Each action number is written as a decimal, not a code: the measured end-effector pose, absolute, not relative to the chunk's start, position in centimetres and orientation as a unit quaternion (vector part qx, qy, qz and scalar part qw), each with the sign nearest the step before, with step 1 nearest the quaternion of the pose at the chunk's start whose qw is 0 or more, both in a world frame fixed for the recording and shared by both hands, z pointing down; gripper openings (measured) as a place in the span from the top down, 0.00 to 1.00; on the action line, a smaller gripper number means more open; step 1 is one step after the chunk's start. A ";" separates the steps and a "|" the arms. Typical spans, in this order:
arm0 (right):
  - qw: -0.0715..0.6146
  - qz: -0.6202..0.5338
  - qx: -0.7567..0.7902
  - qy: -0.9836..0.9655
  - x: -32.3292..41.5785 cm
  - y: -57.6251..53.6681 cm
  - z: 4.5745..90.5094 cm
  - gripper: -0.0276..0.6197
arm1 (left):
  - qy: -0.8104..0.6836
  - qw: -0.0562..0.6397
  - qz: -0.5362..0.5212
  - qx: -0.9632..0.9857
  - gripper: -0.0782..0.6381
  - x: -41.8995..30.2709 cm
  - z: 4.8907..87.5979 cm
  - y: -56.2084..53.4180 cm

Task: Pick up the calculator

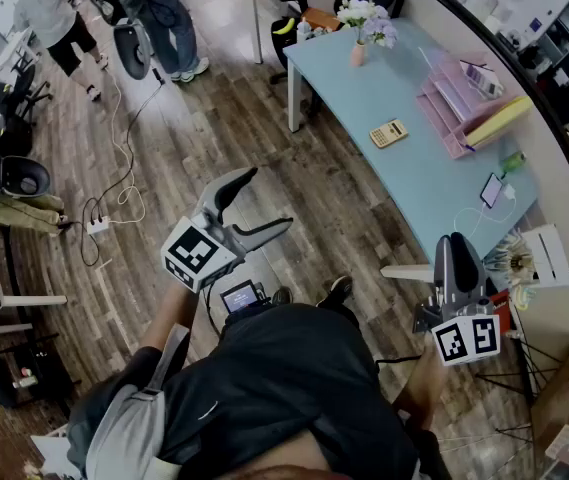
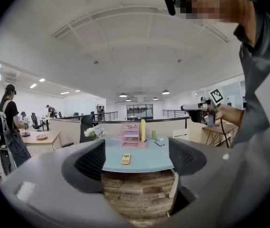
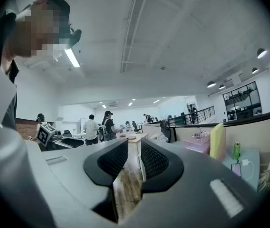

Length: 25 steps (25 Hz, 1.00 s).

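Head view: pale blue rectangular table [image 1: 404, 183] stands against a curved partition on the wood-plank floor [image 1: 294, 178].

- Small yellow calculator [image 1: 388, 133] lies flat on the table top, about midway along it and nearer the table's open floor-side edge than its partition side. Nothing touches it.
- Pink stacked desk tray [image 1: 452, 100] sits on the table's partition side, with a yellow folder [image 1: 500, 120] leaning at its end.
- White flowers in a pink vase [image 1: 361, 23] stand at the table's far end.
- Green bottle [image 1: 511, 161] and a dark phone on a white cable [image 1: 491, 189] are at the table's near end.

Left gripper [image 1: 269, 198]: held off the table, over the floor, well apart from the table's floor-side edge. Left gripper view shows its jaws spread wide with nothing between the pads; table and calculator appear far off through the gap.

Right gripper [image 1: 459, 243]: held just off the table's near end, not over the top. Right gripper view shows its jaws drawn together to a thin slit, empty, only floor showing through.

Two people [image 1: 54, 18] stand well away from the table's far end.
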State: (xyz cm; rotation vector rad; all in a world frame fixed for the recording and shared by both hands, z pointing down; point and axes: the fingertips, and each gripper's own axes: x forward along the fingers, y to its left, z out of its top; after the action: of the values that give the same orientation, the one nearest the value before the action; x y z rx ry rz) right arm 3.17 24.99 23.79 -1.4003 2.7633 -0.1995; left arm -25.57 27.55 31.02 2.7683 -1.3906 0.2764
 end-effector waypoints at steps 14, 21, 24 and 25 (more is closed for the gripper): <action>0.013 -0.062 -0.454 0.889 3.9 25.2 24.2 0.83 | -0.423 0.016 0.091 0.902 0.23 -23.1 32.1 26.3; 0.052 -0.084 -0.434 0.896 6.9 20.5 24.8 0.82 | -0.445 0.019 0.122 0.887 0.23 -20.1 32.4 23.5; 0.051 -0.092 -0.422 0.901 8.0 18.6 25.3 0.82 | -0.450 0.020 0.128 0.884 0.23 -18.4 32.4 21.9; 0.051 -0.094 -0.419 0.902 8.5 18.0 25.5 0.82 | -0.452 0.021 0.127 0.883 0.23 -17.8 32.4 21.4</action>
State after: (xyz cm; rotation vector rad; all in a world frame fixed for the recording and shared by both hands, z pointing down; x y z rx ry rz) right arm 8.47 18.02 25.53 -1.2760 2.7439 -0.2874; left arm -17.76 21.41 32.37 2.7373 -1.4012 0.3938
